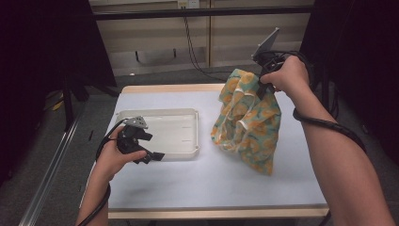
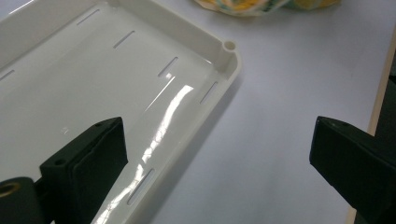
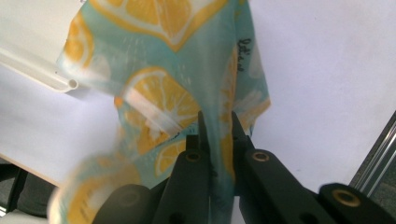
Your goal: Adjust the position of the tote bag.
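Lemon-print cloth [image 1: 247, 120], pinched by right tongs [image 3: 217, 123] at one narrow fold, may be dropped short of white tray [image 1: 181, 115]; left tongs [image 2: 219, 154] held spread.

I see a white table [image 1: 179, 188] with a wooden edge, and a shallow white tray [image 1: 188, 153] (slotted along its floor) sitting left of centre, apparently empty.

Tray left, cloth right on my bench.
The tray [image 1: 181, 141] sits at the bench's [image 1: 188, 183] left; the cloth [image 1: 247, 125] hangs right of it.
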Motion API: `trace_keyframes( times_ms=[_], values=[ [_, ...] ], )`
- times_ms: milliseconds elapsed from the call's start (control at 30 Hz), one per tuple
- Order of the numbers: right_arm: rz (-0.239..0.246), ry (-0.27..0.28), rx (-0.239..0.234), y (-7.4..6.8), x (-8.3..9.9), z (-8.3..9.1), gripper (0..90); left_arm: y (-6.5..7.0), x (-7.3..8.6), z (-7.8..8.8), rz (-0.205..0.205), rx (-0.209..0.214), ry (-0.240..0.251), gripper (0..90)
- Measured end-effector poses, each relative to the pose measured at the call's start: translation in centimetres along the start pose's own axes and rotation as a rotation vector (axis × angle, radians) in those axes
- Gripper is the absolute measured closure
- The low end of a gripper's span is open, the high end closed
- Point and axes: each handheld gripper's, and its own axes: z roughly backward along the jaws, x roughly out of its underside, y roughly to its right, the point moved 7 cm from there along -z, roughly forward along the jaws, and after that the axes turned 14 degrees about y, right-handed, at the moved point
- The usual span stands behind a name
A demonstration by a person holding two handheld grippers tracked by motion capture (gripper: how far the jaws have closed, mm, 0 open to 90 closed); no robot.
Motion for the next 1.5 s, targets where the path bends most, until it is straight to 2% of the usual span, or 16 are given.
trace_keyframes(
  times_ms=[133,200,233,267,467,567,600,700,767,900,1067,1100,1133,1233,1333,1500],
  values=[
    [0.032,0.001,-0.006,0.0,0.1,0.5,90.0,0.1,0.0,-0.1,-0.002,0.001,0.001,3.8],
    [0.091,0.008,-0.024,0.0,0.2,0.8,90.0,0.1,0.0,-0.2,-0.01,0.008,-0.004,3.8],
    [0.091,0.008,-0.024,0.0,0.2,0.8,90.0,0.1,0.0,-0.2,-0.01,0.008,-0.004,3.8],
    [0.14,0.013,-0.027,0.2,0.3,1.1,90.0,0.1,0.0,-0.3,-0.013,0.01,-0.011,3.8],
    [0.243,-0.003,-0.048,0.1,0.6,1.8,90.0,0.2,0.2,-0.7,-0.005,0.009,-0.022,3.8],
    [0.308,-0.007,-0.032,0.2,0.8,2.2,90.0,0.2,0.2,-0.9,-0.012,0.014,-0.022,3.8],
    [0.308,-0.007,-0.032,0.2,0.8,2.2,90.0,0.3,0.2,-0.9,-0.009,0.017,-0.023,3.8],
    [0.373,-0.02,-0.057,0.1,1.1,2.4,90.0,0.3,0.2,-1.0,-0.015,0.023,-0.022,3.8],
    [0.461,-0.008,-0.075,0.1,1.2,2.5,90.0,0.3,0.2,-1.1,-0.014,0.024,-0.021,3.8],
    [0.518,0.0,-0.093,-0.3,1.3,2.7,90.0,0.3,0.3,-1.2,-0.018,0.027,-0.022,3.8],
    [0.633,-0.004,-0.135,-0.8,1.4,2.7,90.0,0.3,0.4,-1.4,-0.019,0.023,-0.025,3.8],
    [0.633,-0.004,-0.135,-0.8,1.4,2.7,90.0,0.3,0.4,-1.3,-0.019,0.023,-0.025,3.8],
    [0.684,-0.017,-0.149,-1.0,1.4,2.6,90.0,0.3,0.4,-1.3,-0.016,0.017,-0.022,3.8],
    [0.77,-0.041,-0.183,-1.1,1.6,2.3,90.0,0.3,0.3,-1.2,-0.02,0.027,-0.019,3.8],
    [0.824,-0.047,-0.21,-1.1,1.6,2.0,90.0,0.3,0.3,-1.2,-0.021,0.028,-0.018,3.9],
    [0.878,-0.047,-0.233,-1.4,1.5,1.9,90.0,0.2,0.3,-1.1,-0.022,0.025,-0.014,3.9]
  ],
)
